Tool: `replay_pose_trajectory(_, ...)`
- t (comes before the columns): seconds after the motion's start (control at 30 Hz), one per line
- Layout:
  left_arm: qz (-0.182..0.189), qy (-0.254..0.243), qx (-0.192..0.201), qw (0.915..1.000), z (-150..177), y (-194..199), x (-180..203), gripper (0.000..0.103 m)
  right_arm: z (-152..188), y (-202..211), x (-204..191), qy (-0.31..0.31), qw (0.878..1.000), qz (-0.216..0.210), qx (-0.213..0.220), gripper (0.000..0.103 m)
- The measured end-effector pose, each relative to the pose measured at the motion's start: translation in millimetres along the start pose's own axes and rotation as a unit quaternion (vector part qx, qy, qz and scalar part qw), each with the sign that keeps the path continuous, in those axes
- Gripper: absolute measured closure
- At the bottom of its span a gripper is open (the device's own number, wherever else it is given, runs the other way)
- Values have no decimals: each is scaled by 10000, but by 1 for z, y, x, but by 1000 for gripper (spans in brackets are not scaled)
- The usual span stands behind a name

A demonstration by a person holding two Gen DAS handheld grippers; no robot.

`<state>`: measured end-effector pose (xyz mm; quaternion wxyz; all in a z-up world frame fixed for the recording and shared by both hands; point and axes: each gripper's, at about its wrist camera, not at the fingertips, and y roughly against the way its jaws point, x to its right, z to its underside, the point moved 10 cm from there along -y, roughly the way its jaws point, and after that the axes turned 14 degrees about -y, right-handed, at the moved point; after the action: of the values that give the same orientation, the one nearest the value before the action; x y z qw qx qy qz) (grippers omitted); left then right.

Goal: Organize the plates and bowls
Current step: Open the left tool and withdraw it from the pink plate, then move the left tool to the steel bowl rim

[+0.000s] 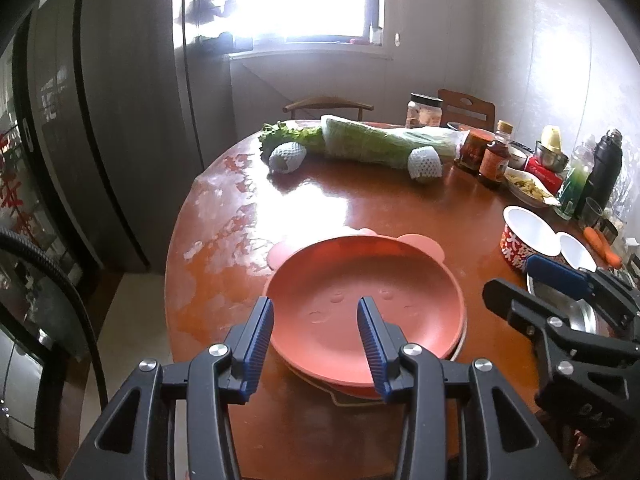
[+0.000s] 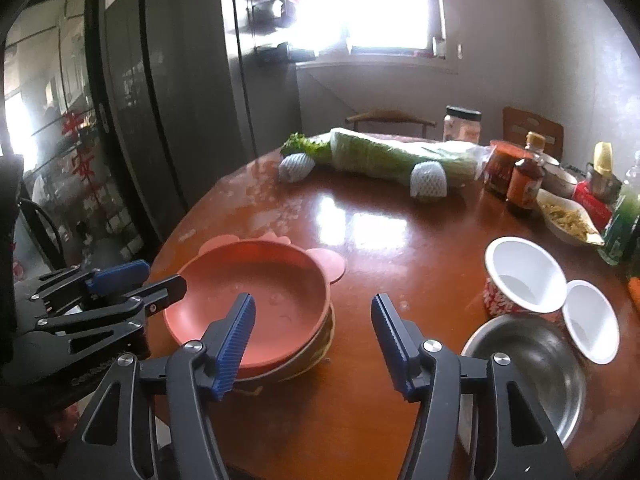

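A stack of plates with a salmon-pink plate (image 1: 360,292) on top sits near the front of the round wooden table (image 1: 400,208); it also shows in the right wrist view (image 2: 256,292). My left gripper (image 1: 316,312) is open and empty, just above the stack's near rim. My right gripper (image 2: 314,312) is open and empty, over bare table between the stack and a steel bowl (image 2: 532,364). A red-patterned bowl with a white inside (image 2: 520,276) and a small white bowl (image 2: 590,322) stand behind the steel bowl. The right gripper also appears in the left wrist view (image 1: 532,280).
A pink eared mat (image 2: 324,262) lies under the stack. Wrapped cabbage (image 1: 384,142), two foam-netted fruits (image 1: 286,156), sauce bottles (image 1: 494,160), a jar (image 1: 424,110), a food dish (image 2: 568,218) and a flask (image 1: 606,168) crowd the table's far and right sides. A dark fridge (image 1: 100,120) stands left.
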<state>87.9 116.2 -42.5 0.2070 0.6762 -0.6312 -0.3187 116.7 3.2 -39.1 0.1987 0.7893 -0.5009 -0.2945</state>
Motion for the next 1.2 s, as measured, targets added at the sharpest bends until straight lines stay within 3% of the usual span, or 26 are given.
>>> replay_pose_trajectory(0.33, 98, -202, 174, 9996, -15, 18, 31, 58, -10, 37, 22, -188, 9991, -10, 373, 37)
replay_pose_trajectory(0.67, 383, -487, 406, 9972, -48, 30, 77, 58, -24, 82, 75, -596, 9949, 154, 795, 36)
replay_pose_trajectory(0.93, 721, -780, 551, 9928, -72, 31, 128, 57, -27, 118, 134, -950, 9882, 582, 1055, 35)
replay_pose_trajectory(1.2, 1116, -1009, 378, 9879, -74, 12, 182, 56, -10, 129, 179, -1172, 9839, 959, 953, 34)
